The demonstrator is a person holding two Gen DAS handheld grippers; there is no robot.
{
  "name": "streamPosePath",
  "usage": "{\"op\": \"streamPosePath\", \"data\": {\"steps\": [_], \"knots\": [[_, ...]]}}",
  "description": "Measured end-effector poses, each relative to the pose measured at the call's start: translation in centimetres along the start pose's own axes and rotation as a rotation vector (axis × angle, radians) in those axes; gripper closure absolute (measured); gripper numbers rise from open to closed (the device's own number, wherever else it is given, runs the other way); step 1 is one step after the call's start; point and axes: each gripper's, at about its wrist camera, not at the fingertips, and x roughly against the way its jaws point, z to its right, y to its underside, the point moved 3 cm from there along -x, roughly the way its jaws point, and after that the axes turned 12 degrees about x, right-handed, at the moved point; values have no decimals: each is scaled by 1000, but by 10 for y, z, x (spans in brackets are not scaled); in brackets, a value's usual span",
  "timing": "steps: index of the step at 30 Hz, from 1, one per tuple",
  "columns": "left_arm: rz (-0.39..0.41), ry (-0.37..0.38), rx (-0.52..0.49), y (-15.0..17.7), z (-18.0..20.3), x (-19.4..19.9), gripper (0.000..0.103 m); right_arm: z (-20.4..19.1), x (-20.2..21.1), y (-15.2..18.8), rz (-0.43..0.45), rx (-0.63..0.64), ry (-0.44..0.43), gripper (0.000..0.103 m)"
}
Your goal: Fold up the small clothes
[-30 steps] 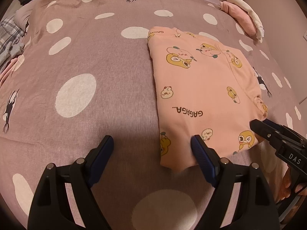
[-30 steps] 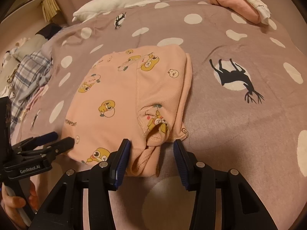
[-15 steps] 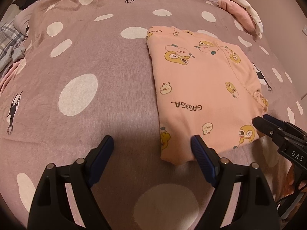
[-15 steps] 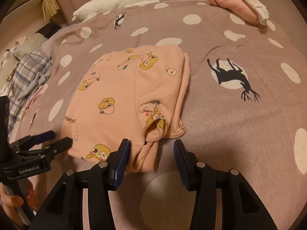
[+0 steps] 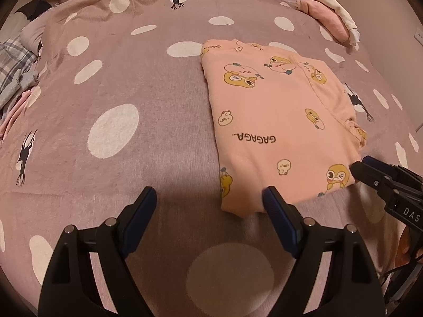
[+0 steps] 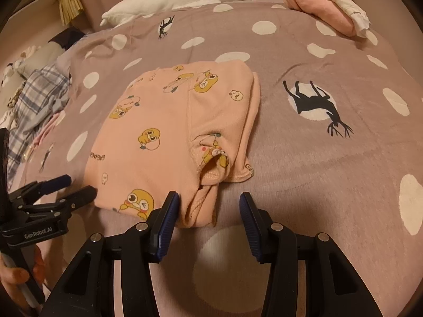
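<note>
Dotted mauve blanket (image 5: 111, 84), folded pink garment (image 5: 275, 121), both grippers open

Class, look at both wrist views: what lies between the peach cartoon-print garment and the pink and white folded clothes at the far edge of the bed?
Only bare polka-dot blanket lies between the peach garment and folded clothes, clearest in the right wrist view.

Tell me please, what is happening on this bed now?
A person holds two grippers over a folded pink garment lying on the spotted blanket. The left gripper and right gripper sit at its near edge, jaws open, neither gripping the cloth. It looks partly folded, perhaps awaiting another fold.
</note>
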Motion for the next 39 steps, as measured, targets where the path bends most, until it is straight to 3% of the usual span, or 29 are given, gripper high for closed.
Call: {"op": "streamPosePath", "data": {"steps": [9, 14, 16, 20, 23, 25, 30, 36, 39], "knots": [[-4, 22, 9, 7, 2, 14, 20, -6, 16, 12, 3, 13, -4, 56], [13, 19, 9, 9, 4, 25, 12, -9, 26, 15, 18, 6, -9, 55], [21, 16, 7, 10, 4, 30, 10, -11, 30, 15, 30, 5, -8, 42], [41, 11, 12, 10, 4, 41, 1, -16, 38, 13, 54, 11, -9, 40], [72, 14, 14, 10, 5, 52, 1, -19, 44, 12, 68, 22, -4, 37], [94, 26, 4, 9, 7, 62, 1, -21, 49, 10, 87, 30, 1, 30], [139, 18, -16, 7, 11, 77, 0, -26, 59, 7, 122, 50, 7, 24], [156, 62, 7, 7, 11, 86, 0, -29, 67, 5, 168, 40, 1, 5], [195, 25, 23, 6, 9, 91, 0, -29, 71, 4, 184, 35, 22, 1]]}}
